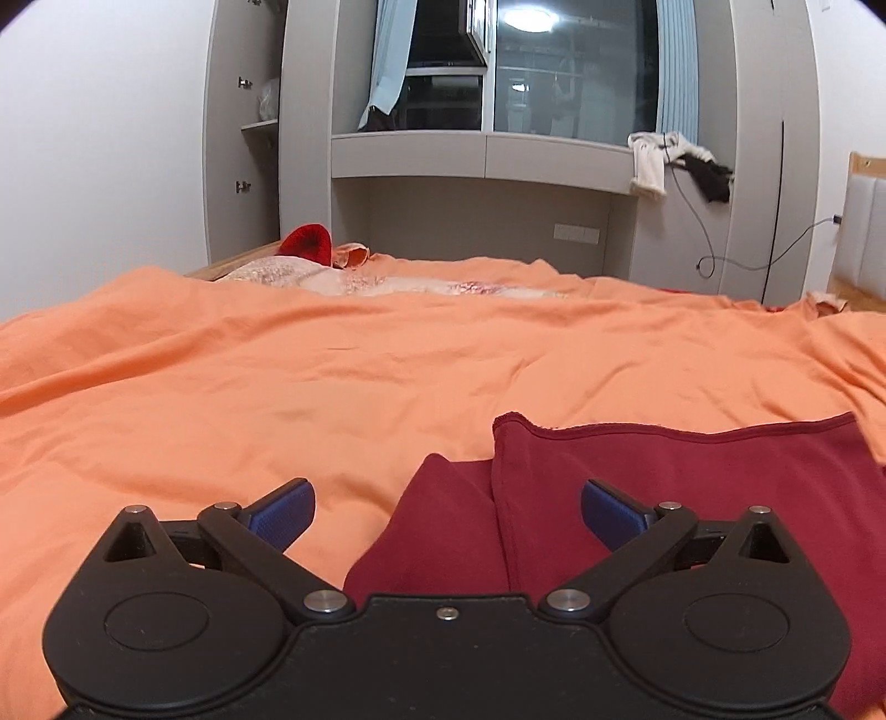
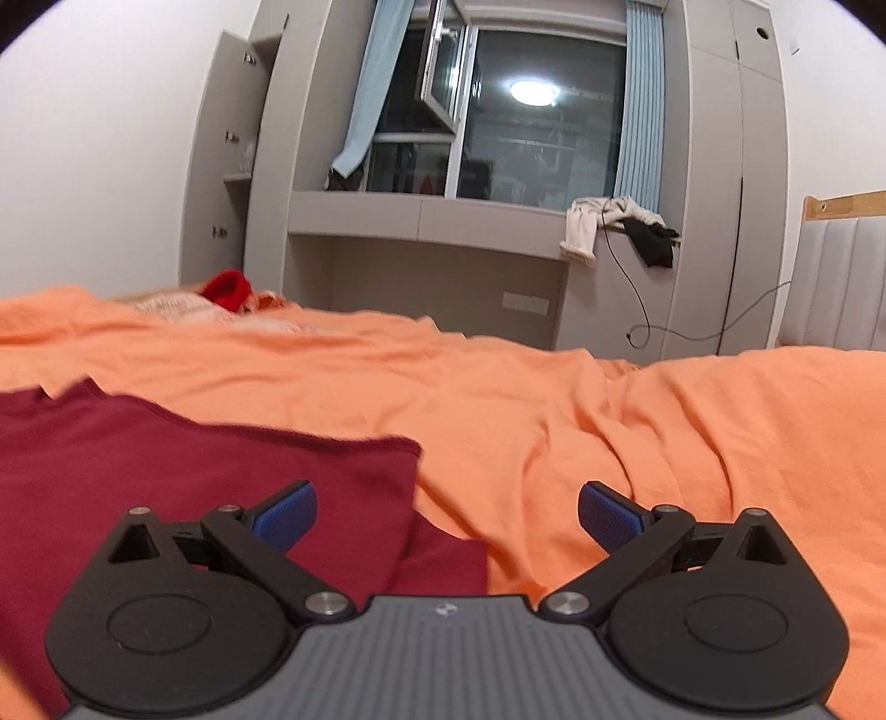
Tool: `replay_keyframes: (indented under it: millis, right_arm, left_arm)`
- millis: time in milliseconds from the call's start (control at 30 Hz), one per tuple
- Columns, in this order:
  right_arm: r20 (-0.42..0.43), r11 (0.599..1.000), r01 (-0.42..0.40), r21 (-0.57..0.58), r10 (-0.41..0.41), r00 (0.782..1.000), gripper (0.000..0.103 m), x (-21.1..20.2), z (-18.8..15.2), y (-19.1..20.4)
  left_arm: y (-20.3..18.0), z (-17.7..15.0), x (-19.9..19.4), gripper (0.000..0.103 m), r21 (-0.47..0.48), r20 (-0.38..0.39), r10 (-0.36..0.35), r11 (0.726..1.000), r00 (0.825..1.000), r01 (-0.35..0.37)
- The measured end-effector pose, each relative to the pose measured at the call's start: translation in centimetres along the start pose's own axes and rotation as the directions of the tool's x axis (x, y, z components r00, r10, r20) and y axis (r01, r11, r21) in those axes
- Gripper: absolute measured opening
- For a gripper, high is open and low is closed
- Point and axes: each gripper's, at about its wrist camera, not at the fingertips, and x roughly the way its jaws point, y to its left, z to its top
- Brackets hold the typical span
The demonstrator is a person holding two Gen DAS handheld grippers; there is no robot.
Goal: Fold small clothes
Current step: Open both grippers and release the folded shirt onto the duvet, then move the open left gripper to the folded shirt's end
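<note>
clutter lies mostly at the far edge: a bright red knit item (image 1: 305, 241) and a pale patterned cloth (image 1: 354, 281) sit at the far side of the orange bedsheet (image 1: 277, 365), below a grey built-in wardrobe (image 1: 758, 138) and a window ledge (image 1: 476, 152). a white garment (image 1: 649, 160) and a black garment (image 1: 709, 176) hang off that ledge's right end, with a dark cable (image 1: 703, 243) trailing down beside them. blue curtains (image 1: 675, 66) frame the dark window, which reflects a ceiling lamp (image 1: 529, 19). nothing lies between either tool and the dark red garment (image 1: 692, 487), which lies spread flat on the near part of the sheet. the left gripper (image 1: 447, 507) hangs low over the garment's left part, a folded flap under it, its blue pads (image 1: 282, 512) spread wide and pinching nothing. the right gripper (image 2: 447, 507) sits low over the garment's right edge (image 2: 410, 498), fingers likewise spread wide, left pad over red cloth, right pad (image 2: 609, 512) over bare sheet. a small logo (image 2: 444, 608) marks the right tool's grey body; it cannot be read. a padded headboard (image 2: 836, 288) shows at the right.
</note>
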Motion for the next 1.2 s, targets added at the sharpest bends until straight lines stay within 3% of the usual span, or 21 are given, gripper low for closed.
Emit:
replay_keyframes:
  millis: [200,400,567,733,933,1067,1200]
  right_arm:
    - [0.087,0.999,-0.04,0.016,0.039,0.995,0.103,-2.8,1.3,2.2]
    - [0.091,0.99,-0.124,0.07,0.118,0.989,0.103,-4.6,1.6,4.6]
    - [0.058,0.978,-0.182,0.099,0.177,0.982,0.103,-5.0,1.0,7.0]
    - [0.025,0.976,-0.2,0.082,0.199,0.98,0.103,-4.9,-0.2,9.5]
    - [-0.004,0.983,-0.179,0.049,0.179,0.984,0.103,-3.9,-0.9,12.4]
    - [-0.023,0.989,-0.148,0.029,0.148,0.989,0.103,-3.2,-1.5,13.6]
    - [-0.041,0.987,-0.151,0.048,0.153,0.987,0.103,-2.6,-2.0,13.6]
  left_arm:
    - [0.5,-2.0,-3.9,0.102,-0.051,0.035,-0.031,0.998,0.999,0.033]
    - [1.5,-4.8,-6.9,0.102,-0.127,0.023,-0.04,0.991,0.999,0.043]
    - [3.2,-6.8,-8.5,0.102,-0.286,-0.004,-0.125,0.951,0.992,0.118]
    - [2.9,-8.7,-8.9,0.102,-0.385,-0.031,-0.253,0.896,0.967,0.222]
    - [0.8,-9.0,-8.3,0.102,-0.373,-0.031,-0.378,0.863,0.925,0.34]
    - [0.2,-9.2,-6.8,0.102,-0.446,-0.049,-0.41,0.825,0.911,0.347]
    - [-1.0,-8.6,-5.0,0.102,-0.463,-0.072,-0.409,0.821,0.91,0.332]
